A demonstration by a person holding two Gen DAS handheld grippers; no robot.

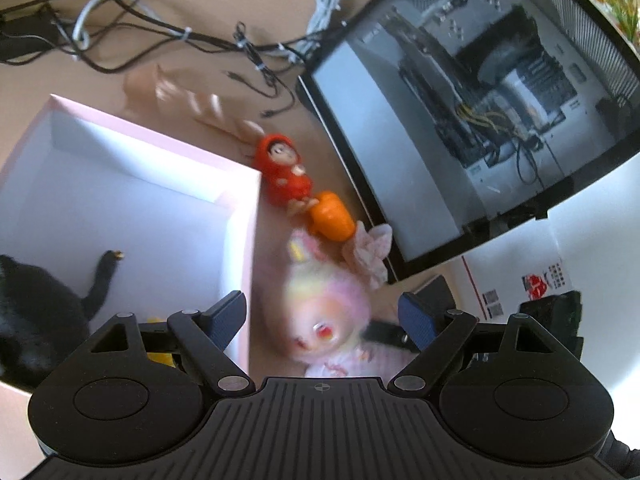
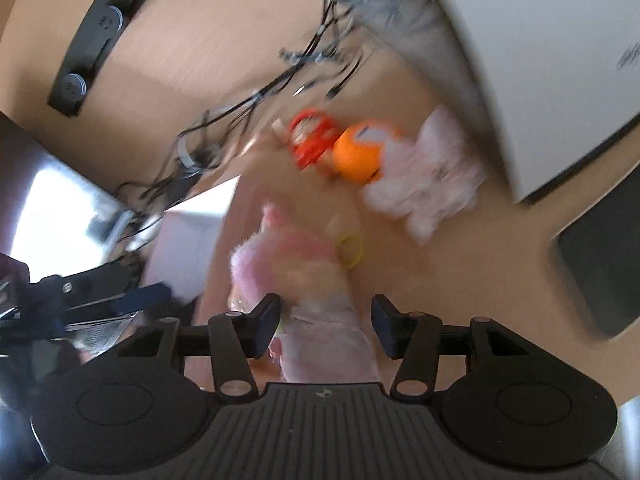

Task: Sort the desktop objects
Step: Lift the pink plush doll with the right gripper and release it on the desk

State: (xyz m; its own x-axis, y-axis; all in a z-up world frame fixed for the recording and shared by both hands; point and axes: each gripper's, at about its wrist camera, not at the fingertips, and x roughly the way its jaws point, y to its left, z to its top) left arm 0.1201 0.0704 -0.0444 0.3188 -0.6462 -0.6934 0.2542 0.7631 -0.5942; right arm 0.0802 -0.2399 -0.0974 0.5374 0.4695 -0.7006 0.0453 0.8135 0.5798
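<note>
Both jaws spread: left gripper (image 1: 322,316) and right gripper (image 2: 325,322) each straddle pink plush doll (image 1: 320,304), contact unclear through blur. Doll lies on desk (image 1: 200,12) just beside pink box (image 1: 244,240). Orange toy (image 1: 330,216) and red figure (image 1: 282,172) beyond doll's head. Black plush (image 1: 36,312) inside box. Monitor (image 1: 480,120) right.

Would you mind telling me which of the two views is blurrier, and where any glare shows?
Right wrist view: heavy motion blur smears the pink doll, orange toy and cables; only the claw looks crisp. Left wrist view: mostly sharp, with only the doll soft; the PC case's glass reflects, and the box rim is washed out.
</note>
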